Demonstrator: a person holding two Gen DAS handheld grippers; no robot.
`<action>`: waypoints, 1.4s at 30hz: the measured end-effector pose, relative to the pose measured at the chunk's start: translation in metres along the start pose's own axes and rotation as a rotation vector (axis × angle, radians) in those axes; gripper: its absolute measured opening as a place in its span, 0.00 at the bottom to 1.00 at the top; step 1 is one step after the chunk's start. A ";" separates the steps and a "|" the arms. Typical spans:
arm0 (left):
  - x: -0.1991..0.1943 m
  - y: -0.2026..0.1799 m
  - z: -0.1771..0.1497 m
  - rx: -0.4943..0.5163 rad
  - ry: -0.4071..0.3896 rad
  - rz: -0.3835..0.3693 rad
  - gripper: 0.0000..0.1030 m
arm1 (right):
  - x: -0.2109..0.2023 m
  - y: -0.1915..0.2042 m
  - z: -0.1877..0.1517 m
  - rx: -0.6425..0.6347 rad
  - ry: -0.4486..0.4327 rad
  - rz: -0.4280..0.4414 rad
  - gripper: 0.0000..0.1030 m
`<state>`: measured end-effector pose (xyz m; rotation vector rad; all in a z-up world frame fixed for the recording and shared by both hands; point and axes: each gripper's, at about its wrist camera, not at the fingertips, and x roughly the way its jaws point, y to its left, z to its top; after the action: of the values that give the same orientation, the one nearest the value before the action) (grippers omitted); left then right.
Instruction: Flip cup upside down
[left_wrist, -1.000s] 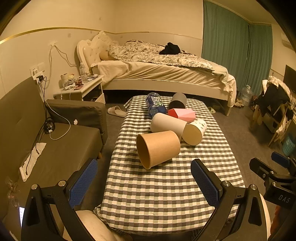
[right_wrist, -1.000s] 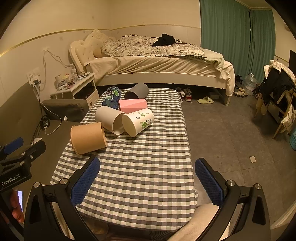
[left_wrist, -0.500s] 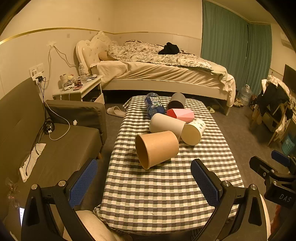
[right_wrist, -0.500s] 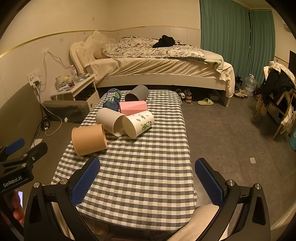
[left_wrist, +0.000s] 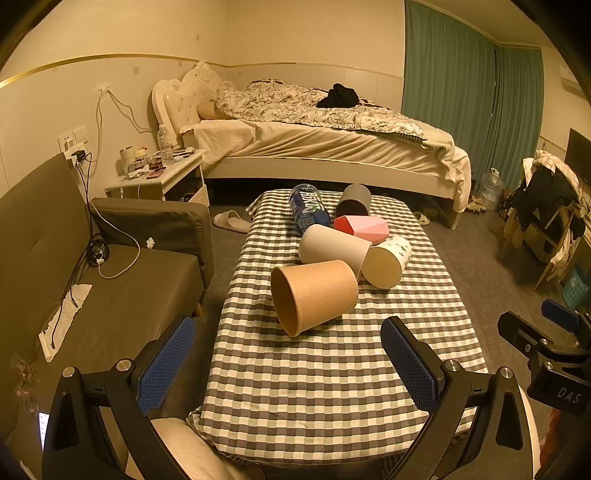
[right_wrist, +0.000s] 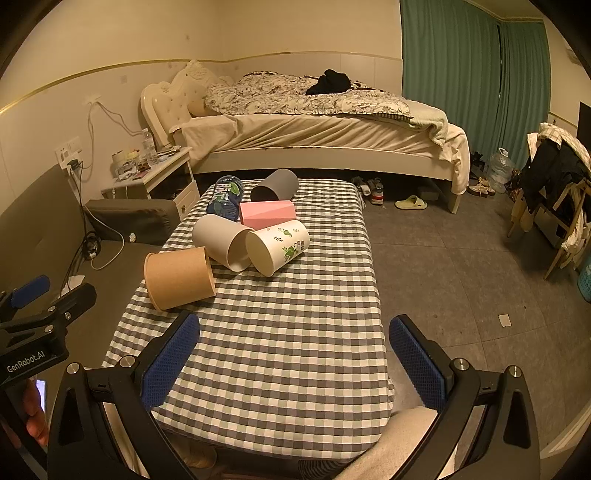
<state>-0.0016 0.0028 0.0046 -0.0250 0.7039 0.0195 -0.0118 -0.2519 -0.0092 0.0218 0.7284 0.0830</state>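
Observation:
Several cups lie on their sides on a checkered table (left_wrist: 332, 376) (right_wrist: 295, 332). Nearest is a brown paper cup (left_wrist: 314, 295) (right_wrist: 179, 277), its mouth toward the near left. Behind it lie a beige cup (left_wrist: 332, 249) (right_wrist: 221, 238), a white cup with green leaf print (left_wrist: 386, 262) (right_wrist: 279, 245), a pink faceted cup (left_wrist: 364, 227) (right_wrist: 267, 214), a grey cup (left_wrist: 352, 201) (right_wrist: 275, 186) and a blue bottle (left_wrist: 308, 210) (right_wrist: 225, 195). My left gripper (left_wrist: 288, 365) is open and empty, short of the brown cup. My right gripper (right_wrist: 293, 363) is open and empty over the near table.
A dark sofa (left_wrist: 122, 295) runs along the table's left side. A nightstand (left_wrist: 159, 181) and a bed (left_wrist: 332, 147) stand beyond the table. A chair with clothes (right_wrist: 554, 192) stands at the right, across bare floor.
Both views have shifted slightly; the cups appear a little nearer the left gripper. Both grippers stay open and nothing on the table has moved.

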 end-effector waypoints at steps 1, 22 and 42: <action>0.000 0.000 0.000 0.001 0.000 0.001 1.00 | 0.000 0.000 0.000 -0.001 0.001 0.000 1.00; 0.004 0.004 0.001 -0.023 0.016 0.012 1.00 | 0.007 0.006 0.005 -0.019 0.016 0.037 1.00; 0.126 0.093 0.045 -0.148 0.116 0.166 1.00 | 0.198 0.089 0.105 -0.349 0.235 0.226 0.97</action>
<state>0.1212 0.0981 -0.0438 -0.1097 0.8176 0.2310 0.1989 -0.1454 -0.0576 -0.2432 0.9364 0.4332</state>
